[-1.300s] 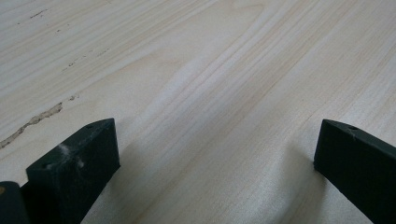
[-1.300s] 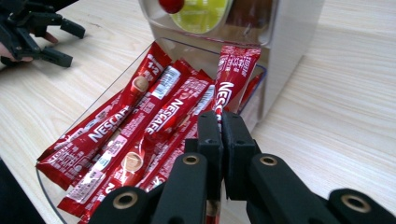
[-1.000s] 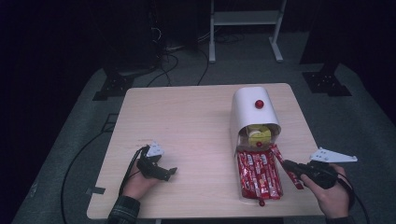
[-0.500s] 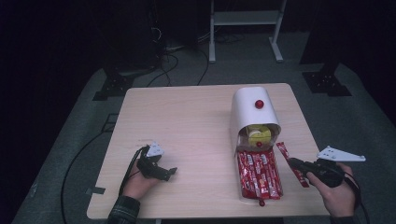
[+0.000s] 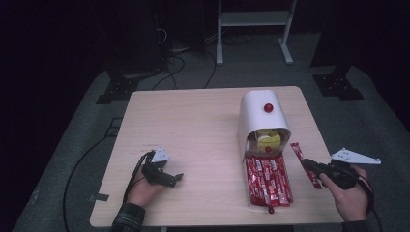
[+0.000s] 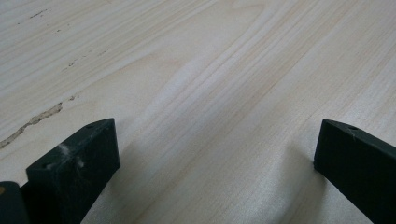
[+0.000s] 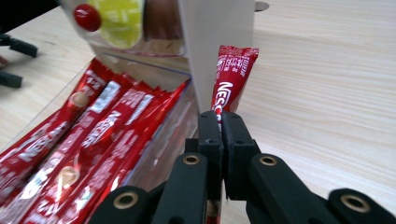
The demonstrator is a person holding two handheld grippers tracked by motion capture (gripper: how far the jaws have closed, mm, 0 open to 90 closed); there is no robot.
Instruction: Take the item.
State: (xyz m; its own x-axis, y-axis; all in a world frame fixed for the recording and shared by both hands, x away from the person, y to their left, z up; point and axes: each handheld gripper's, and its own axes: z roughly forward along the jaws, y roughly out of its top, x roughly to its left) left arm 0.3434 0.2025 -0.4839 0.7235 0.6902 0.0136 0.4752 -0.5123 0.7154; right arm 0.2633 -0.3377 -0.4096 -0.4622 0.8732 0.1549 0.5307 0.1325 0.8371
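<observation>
My right gripper (image 5: 310,167) is shut on a red stick packet (image 5: 300,155) and holds it just right of the white dispenser (image 5: 258,113), above the table. In the right gripper view the packet (image 7: 232,77) sticks out past the closed jaws of the right gripper (image 7: 220,122), beside the dispenser's white wall (image 7: 215,42). A clear tray (image 5: 251,203) at the dispenser's mouth holds several red stick packets (image 5: 267,181). My left gripper (image 5: 175,180) rests on the table at the front left, open, with bare wood between its fingers (image 6: 74,163).
The dispenser's open mouth shows a yellow item (image 5: 267,140) and a red knob (image 7: 87,17). A second red knob (image 5: 268,107) sits on its top. The wooden table (image 5: 193,121) stands on grey floor with cables and a white stand (image 5: 251,19) behind.
The right gripper with the red packet has shifted slightly to the right, away from the tray. The left gripper has stayed put.
</observation>
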